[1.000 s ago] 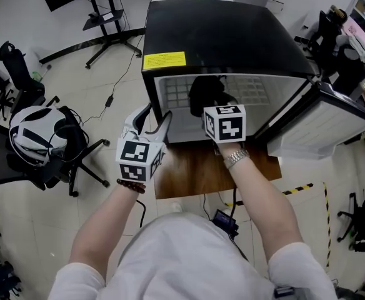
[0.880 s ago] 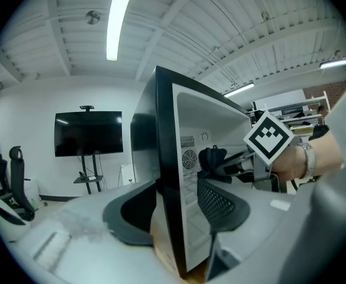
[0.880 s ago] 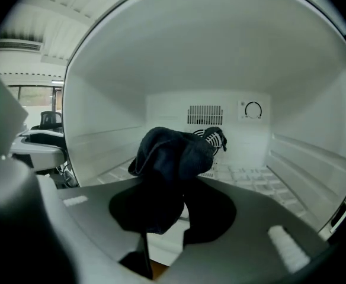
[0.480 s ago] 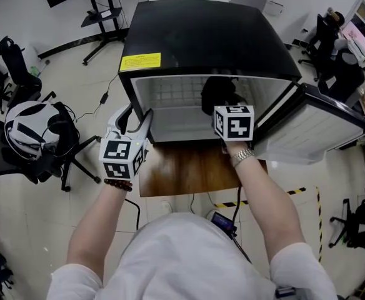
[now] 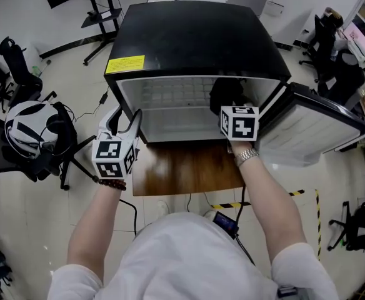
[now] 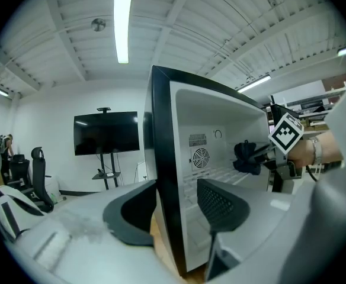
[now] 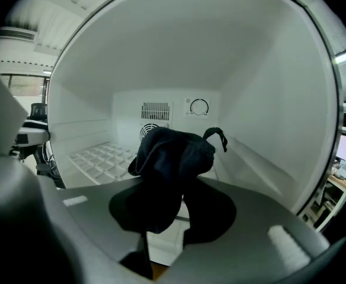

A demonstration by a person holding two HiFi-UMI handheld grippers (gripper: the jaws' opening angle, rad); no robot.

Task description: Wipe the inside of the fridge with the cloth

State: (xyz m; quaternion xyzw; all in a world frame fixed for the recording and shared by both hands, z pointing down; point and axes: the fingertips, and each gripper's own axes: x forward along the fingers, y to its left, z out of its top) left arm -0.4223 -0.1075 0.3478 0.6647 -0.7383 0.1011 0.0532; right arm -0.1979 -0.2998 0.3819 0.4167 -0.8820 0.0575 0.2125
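Open fridge [image 5: 195, 39]: inside we see a grid shelf [image 5: 170, 94] and the dark cloth [image 5: 226, 95], pinched by the right gripper [image 7: 182, 218]. The left gripper [image 5: 124, 119] has its jaws spread astride the left wall. The cloth has moved rightward.

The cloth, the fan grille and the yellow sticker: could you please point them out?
cloth [image 7: 174, 154]: right gripper view, middle of the bunched fabric.
fan grille [image 6: 200, 157]: left gripper view, centre of the round grille.
yellow sticker [image 5: 124, 64]: head view, centre of the label.

The fridge [image 5: 195, 36] stands open in front, its door [image 5: 320, 127] swung aside right, its cavity free above the shelf [image 5: 170, 92].
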